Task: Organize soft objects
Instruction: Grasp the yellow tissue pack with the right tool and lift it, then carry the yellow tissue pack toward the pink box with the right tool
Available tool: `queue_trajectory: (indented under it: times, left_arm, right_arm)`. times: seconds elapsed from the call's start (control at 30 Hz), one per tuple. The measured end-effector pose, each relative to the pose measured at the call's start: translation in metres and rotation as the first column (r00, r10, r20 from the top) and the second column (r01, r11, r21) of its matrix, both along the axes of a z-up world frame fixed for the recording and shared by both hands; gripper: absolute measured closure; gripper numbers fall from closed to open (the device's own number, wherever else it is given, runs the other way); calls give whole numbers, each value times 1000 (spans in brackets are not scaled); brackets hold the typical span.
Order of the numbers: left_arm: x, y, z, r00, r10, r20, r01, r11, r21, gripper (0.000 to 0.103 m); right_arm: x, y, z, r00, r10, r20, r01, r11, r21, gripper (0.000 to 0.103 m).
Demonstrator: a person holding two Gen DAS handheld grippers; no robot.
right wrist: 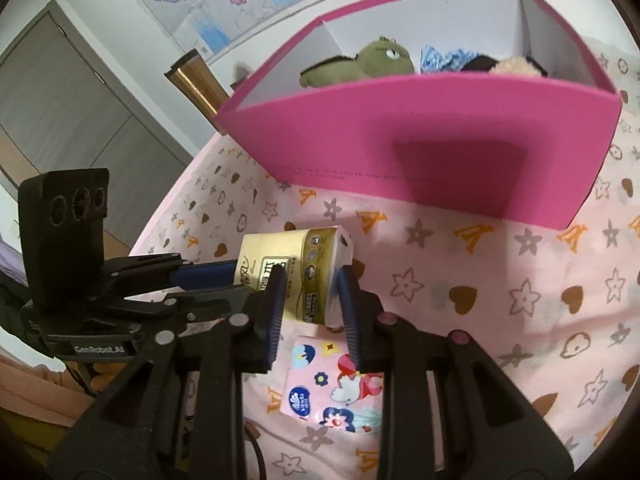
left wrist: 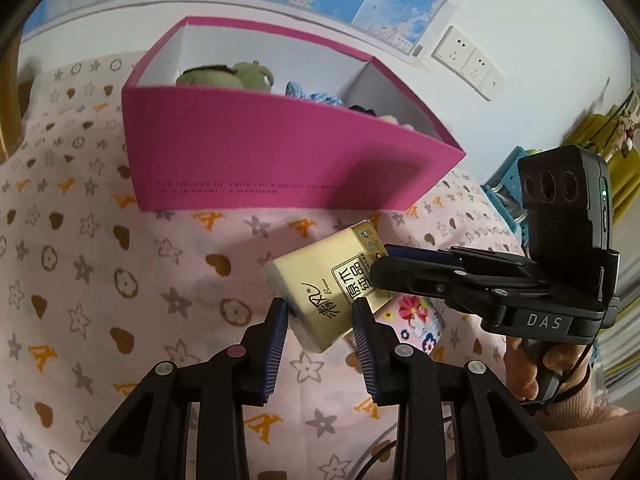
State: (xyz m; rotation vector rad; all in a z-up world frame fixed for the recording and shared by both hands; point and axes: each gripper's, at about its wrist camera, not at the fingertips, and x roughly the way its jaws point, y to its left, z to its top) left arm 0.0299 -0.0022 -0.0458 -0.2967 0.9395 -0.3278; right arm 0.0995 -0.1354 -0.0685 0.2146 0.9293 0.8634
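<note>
pink box [left wrist: 256, 152] of plush toys [right wrist: 376, 60] at the back; nearer, the yellow tissue pack [left wrist: 320, 292] – clamped at opposite ends by left gripper [left wrist: 320, 320] and right gripper [right wrist: 312, 296], seemingly raised above the floral pack [right wrist: 332, 388].

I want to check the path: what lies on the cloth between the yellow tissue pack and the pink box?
Nothing: only bare patterned cloth separates the yellow tissue pack from the pink box. Both wrist views show it.
</note>
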Motion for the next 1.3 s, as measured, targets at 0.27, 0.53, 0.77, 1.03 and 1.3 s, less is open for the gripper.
queue_trajectory:
  times: [0.27,0.53,0.77,1.03,1.3]
  left_arm:
    - [0,-2,11,999,-10,32,9,1000,25,71]
    - [0,-4,19,998,-21,59,19,999,39,71]
    - [3,-6,25,997,-28,78,25,999,45,71]
    - [7,-8,36,993,-38,111,31,998,60,71]
    - [10,-10,43,990,-49,135,39,996,75,71]
  right_arm:
    - [-4,-5,14,999,-13,33,13,1000,5,73]
    - [-8,-12,22,998,-22,57,21,1000,10,73]
    - [-10,-17,28,997,-26,74,25,1000,18,73]
    - [-9,-21,36,994,-35,100,33,999,28,73]
    - [-9,-23,47,990,-45,130,42,999,31,73]
